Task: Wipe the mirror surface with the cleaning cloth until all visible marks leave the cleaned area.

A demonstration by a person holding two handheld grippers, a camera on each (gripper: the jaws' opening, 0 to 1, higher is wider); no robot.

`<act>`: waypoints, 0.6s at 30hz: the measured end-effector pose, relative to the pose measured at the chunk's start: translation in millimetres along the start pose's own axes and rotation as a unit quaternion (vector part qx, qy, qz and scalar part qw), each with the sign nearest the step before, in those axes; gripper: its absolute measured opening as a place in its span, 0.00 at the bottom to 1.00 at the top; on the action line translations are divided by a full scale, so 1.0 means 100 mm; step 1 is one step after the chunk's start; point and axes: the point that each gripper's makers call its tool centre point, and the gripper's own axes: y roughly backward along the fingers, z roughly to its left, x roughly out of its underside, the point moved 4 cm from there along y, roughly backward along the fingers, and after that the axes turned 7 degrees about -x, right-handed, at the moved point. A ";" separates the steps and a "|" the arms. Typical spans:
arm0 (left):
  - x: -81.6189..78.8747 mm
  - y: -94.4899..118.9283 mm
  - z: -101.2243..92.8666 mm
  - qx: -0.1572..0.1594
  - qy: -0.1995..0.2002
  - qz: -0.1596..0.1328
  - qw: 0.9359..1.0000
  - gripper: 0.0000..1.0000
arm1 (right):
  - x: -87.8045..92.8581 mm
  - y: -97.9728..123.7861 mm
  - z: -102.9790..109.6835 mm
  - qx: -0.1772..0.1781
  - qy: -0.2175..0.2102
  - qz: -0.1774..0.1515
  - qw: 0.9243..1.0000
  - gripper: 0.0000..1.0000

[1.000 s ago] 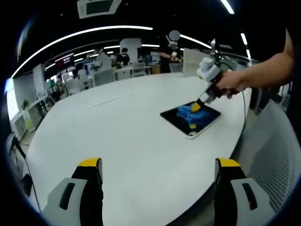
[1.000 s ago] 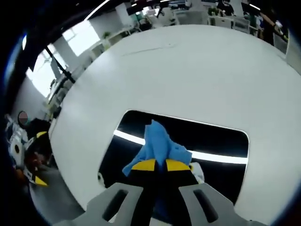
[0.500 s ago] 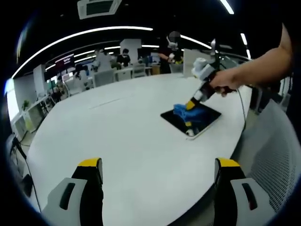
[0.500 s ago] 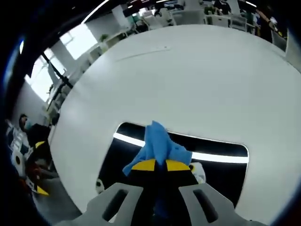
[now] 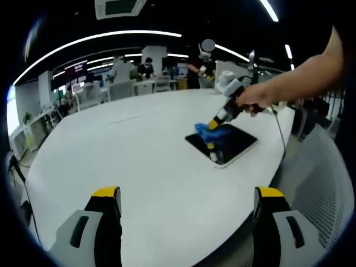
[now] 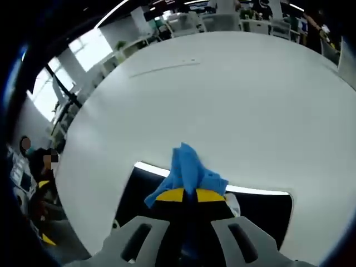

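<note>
White table [image 5: 139, 161], mesh chair [image 5: 322, 189]

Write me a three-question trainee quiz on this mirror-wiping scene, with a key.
1. True or false: the right claw is shut on the blue cloth.
2. Which thing lies flat on the white table? A) a plate B) a mirror C) a book
3. Fill in: the left claw stands ____, holding nothing.

Key: 1 true. 2 B; it is a dark rectangle near the table's edge, with the cloth pressed at one end of it. 3 open; its yellow-tipped jaws stand wide apart over the table, away from the mirror.
</note>
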 end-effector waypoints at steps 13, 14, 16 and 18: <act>0.02 -0.01 0.01 -0.006 -0.010 0.009 1.000 0.99 | -0.01 0.00 -0.04 -0.016 0.005 0.001 1.000 0.01; 0.03 -0.01 0.02 -0.009 -0.013 0.012 1.000 0.99 | -0.01 -0.01 -0.04 -0.017 0.006 0.002 1.000 0.01; 0.04 -0.01 0.02 -0.010 -0.015 0.013 1.000 0.98 | 0.00 0.00 -0.03 -0.021 0.010 0.003 1.000 0.01; 0.04 -0.01 0.02 -0.010 -0.014 0.013 1.000 0.98 | 0.00 0.02 -0.03 -0.024 0.005 0.003 1.000 0.01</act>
